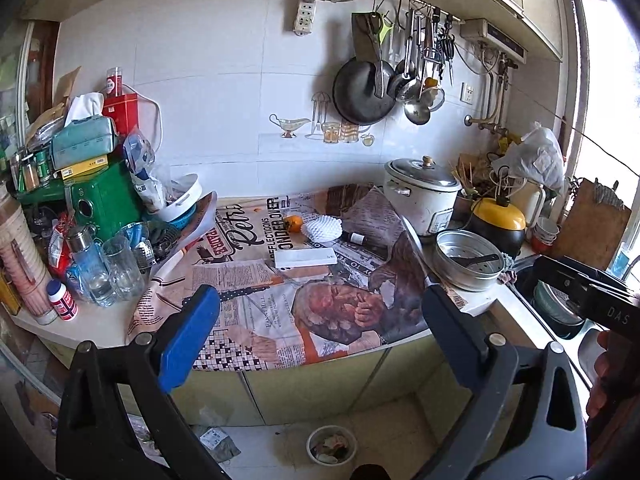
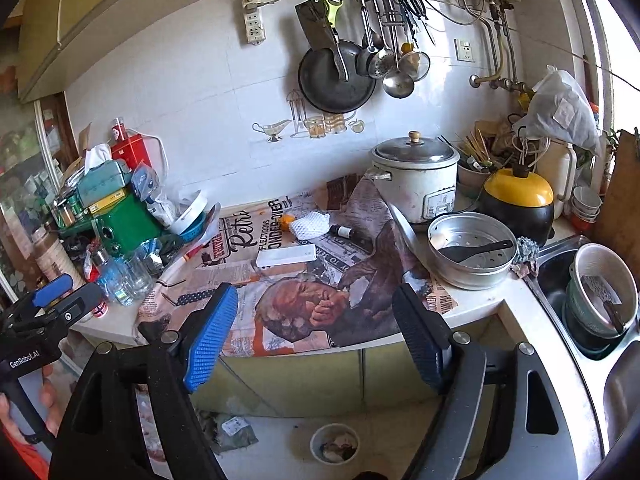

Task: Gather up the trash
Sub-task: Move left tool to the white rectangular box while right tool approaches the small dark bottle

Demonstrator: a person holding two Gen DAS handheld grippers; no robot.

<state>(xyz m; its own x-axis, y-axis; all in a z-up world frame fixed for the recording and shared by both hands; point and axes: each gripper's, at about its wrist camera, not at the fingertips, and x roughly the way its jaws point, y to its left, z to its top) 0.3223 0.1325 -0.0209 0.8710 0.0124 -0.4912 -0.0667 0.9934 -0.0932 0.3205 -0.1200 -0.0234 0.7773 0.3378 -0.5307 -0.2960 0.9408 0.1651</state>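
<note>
On the newspaper-covered counter (image 1: 280, 312) lie a white foam fruit net (image 1: 321, 229), an orange fruit (image 1: 294, 223), a small dark bottle (image 1: 353, 237) and a flat white box (image 1: 306, 257). They also show in the right wrist view: net (image 2: 310, 224), fruit (image 2: 285, 221), bottle (image 2: 342, 231), box (image 2: 286, 257). A small bin with trash (image 1: 331, 445) stands on the floor below, also in the right wrist view (image 2: 335, 443). My left gripper (image 1: 316, 344) is open and empty, in front of the counter edge. My right gripper (image 2: 316, 340) is open and empty, beside it.
Left of the counter: green box (image 1: 106, 200), tissue pack, glasses (image 1: 120, 268), bottles. Right: rice cooker (image 1: 420, 196), metal steamer pan (image 1: 468, 260), yellow-lidded pot (image 1: 498, 220), sink with bowls (image 2: 596, 300). Pan and utensils hang on the wall. Crumpled litter (image 2: 232, 430) lies on the floor.
</note>
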